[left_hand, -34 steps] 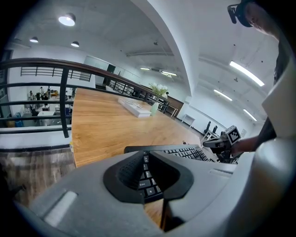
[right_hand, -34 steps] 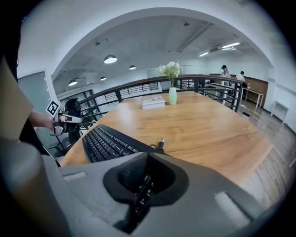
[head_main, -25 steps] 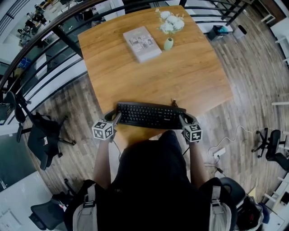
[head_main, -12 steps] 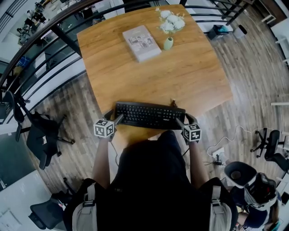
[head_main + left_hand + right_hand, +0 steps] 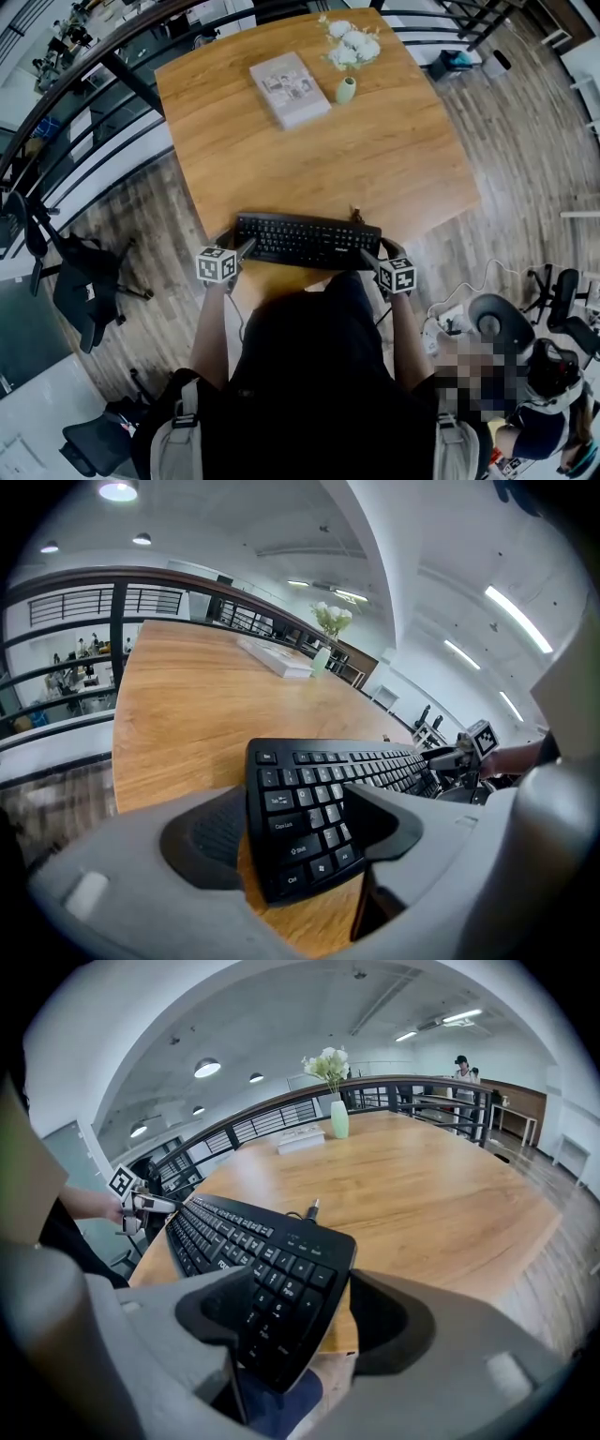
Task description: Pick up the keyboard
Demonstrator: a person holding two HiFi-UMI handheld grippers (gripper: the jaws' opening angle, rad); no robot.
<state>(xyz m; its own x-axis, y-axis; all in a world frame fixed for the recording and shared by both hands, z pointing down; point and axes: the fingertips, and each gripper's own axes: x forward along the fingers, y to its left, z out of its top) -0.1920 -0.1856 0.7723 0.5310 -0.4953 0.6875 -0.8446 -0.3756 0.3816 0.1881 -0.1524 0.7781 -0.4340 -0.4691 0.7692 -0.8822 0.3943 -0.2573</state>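
Bright, even overhead light; sharp focus, strong fisheye bending at edges.

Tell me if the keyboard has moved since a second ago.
No, not noticeably. The keyboard keeps the same offset from the book and still lies at the table's near edge; only the whole view slid slightly left.

The keyboard (image 5: 307,241) is black matt plastic with smooth keys. The table (image 5: 375,141) is warm wood, its grain showing under a soft satin sheen. The floor (image 5: 506,122) is darker, grey-brown wood planking, the railing (image 5: 119,621) looks like dark painted metal, the book (image 5: 290,88) has a matt paper cover, and the small pale-green vase (image 5: 346,90) looks smooth.
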